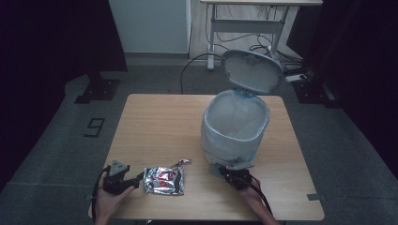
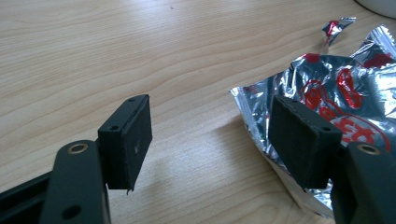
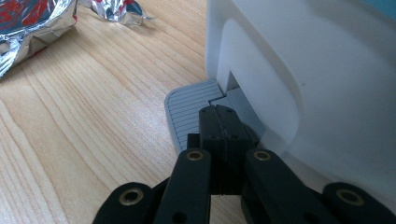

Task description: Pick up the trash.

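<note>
Two jobs split btwn hands: right gripper (image 3: 219, 116) w/ jaws pressed together, empty, bearing down on grey pedal (image 3: 189, 112) prob. to keep bin (image 1: 234, 126) lid (image 1: 252, 70) up, left gripper (image 2: 210, 140) spread wide, empty, straddling edge of foil wrapper (image 1: 163, 180) on table (image 1: 155, 122) left of bin, prob. for pickup.

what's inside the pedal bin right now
The bin, lid up, shows a pale liner and no visible rubbish inside. Its bottom is hidden by the near wall. The foil wrapper lies on the table.
</note>
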Demonstrator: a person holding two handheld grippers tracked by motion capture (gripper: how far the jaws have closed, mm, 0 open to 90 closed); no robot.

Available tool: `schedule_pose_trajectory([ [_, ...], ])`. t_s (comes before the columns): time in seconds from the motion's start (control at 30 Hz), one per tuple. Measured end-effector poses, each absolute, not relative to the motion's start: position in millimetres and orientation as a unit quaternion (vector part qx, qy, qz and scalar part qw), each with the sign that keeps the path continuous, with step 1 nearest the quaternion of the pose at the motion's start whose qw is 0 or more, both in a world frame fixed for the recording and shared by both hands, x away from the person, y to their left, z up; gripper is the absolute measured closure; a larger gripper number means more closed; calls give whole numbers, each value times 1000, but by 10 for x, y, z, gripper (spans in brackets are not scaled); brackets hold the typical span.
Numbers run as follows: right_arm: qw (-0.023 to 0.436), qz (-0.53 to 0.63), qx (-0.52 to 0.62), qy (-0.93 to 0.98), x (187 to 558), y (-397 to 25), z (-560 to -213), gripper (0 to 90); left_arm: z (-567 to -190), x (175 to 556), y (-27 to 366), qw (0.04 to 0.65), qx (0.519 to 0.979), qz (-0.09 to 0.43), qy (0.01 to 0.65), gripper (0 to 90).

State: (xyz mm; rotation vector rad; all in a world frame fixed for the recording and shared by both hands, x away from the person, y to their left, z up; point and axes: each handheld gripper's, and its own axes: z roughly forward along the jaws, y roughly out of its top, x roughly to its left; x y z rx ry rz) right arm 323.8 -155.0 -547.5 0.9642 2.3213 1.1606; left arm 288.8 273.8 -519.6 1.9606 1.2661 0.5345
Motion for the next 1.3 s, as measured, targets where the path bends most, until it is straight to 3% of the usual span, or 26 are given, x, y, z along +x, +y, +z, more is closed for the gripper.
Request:
schedule_pose_trajectory([
  [0.5, 185, 412, 342, 824, 3238, -1550, -5474, 900, -5300, 3031, 2495, 360, 781, 168, 483, 392],
  [0.8, 186, 411, 343, 824, 3234, -1550, -5473, 900, -5404, 3061, 2453, 349, 792, 150, 478, 571],
  [0.9, 186, 412, 343, 824, 3235, -1548, -5474, 900, -5406, 3069, 2465, 348, 790, 155, 480, 656],
  [1.3, 189, 410, 342, 824, 3231, -1544, -5474, 900, -5410, 3052, 2417, 340, 802, 174, 460, 864],
])
